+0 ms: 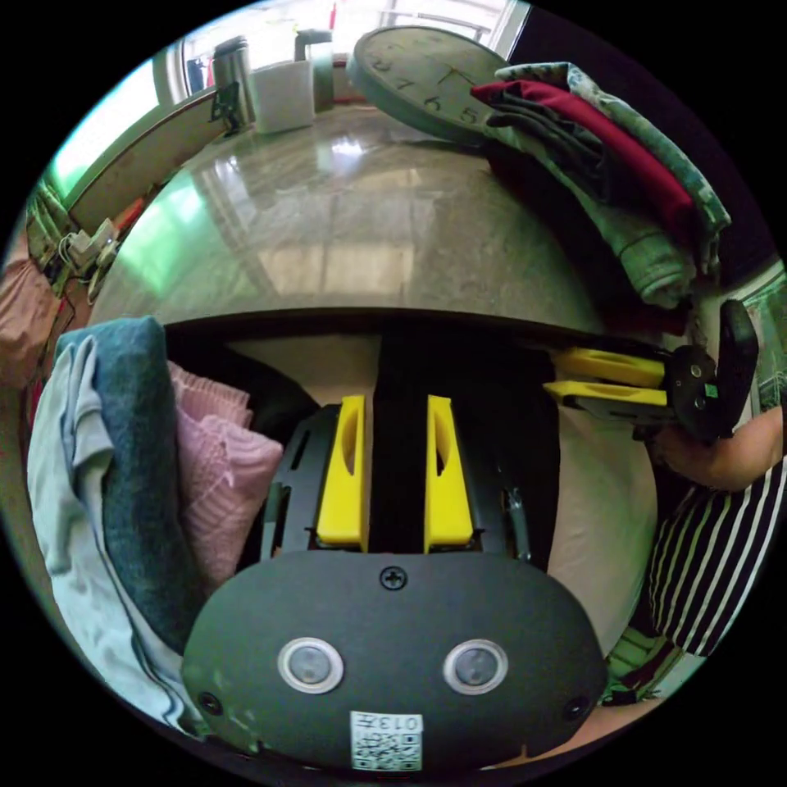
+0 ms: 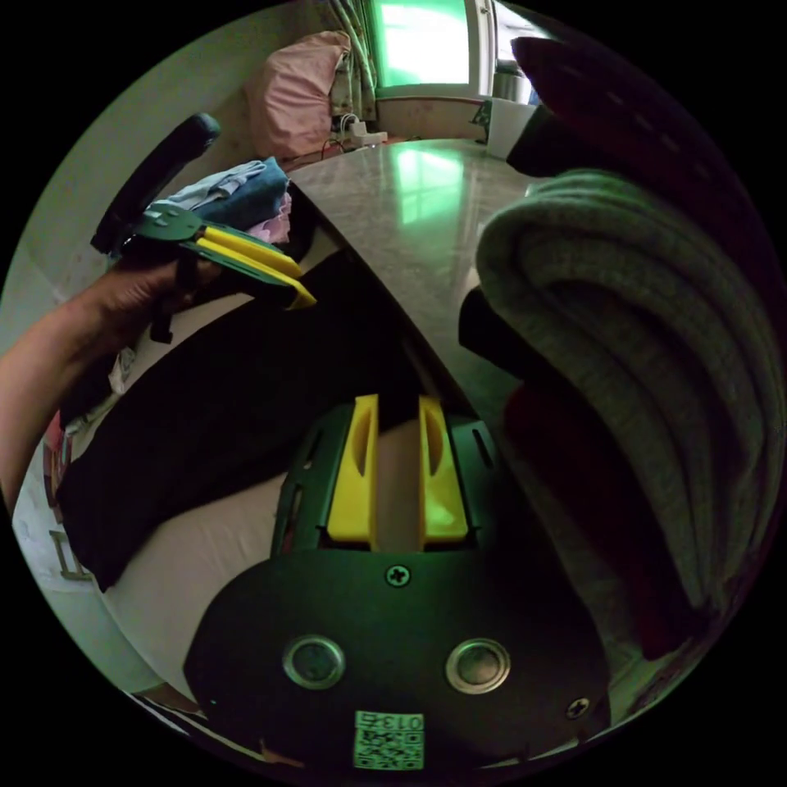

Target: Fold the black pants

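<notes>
1 black pants (image 1: 402, 385). 2 claws: left claw (image 1: 396, 410), right claw (image 2: 398, 410). 1 bench (image 1: 344, 238). 1 wall clock (image 1: 426, 78) on bench. 2 clothes stacks: folded stack (image 1: 607, 164) on bench, side pile (image 1: 139, 475) off bench. 1 white container (image 1: 281, 94). 1 metal flask (image 1: 232, 70).

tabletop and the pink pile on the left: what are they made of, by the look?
Tabletop: polished stone, likely marble or a look-alike; grey veining and glossy window reflections. Could be laminate.
Pink pile: soft knit, probably wool or acrylic; ribbed texture, matte. Fibre cannot be told.
</notes>
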